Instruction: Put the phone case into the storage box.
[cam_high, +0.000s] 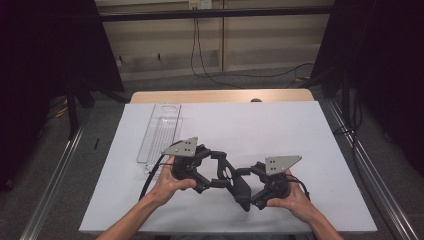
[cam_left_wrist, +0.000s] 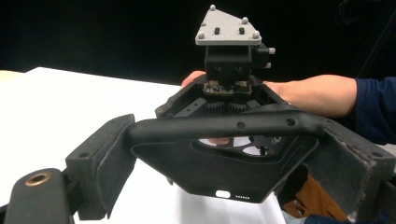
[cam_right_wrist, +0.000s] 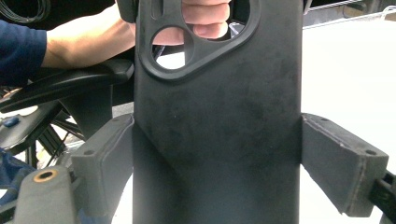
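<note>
Jaws of both grippers, left gripper (cam_high: 231, 176) and right gripper (cam_high: 243, 186), clamp a matte black, cut-out phone case (cam_left_wrist: 219, 172).

A white-topped wooden table (cam_high: 220, 96) stands on grey carpet (cam_high: 250, 80) (black curtains (cam_high: 45, 60) hang either side), facing a beige wall (cam_high: 260, 35)

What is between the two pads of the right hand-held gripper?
A black phone case stands between the pads of the right hand-held gripper, as the right gripper view shows; both pads touch its edges.

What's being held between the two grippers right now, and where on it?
A black phone case. The right gripper clamps its flat sides below the camera cutout; the left gripper holds it across its length at the ends.
</note>
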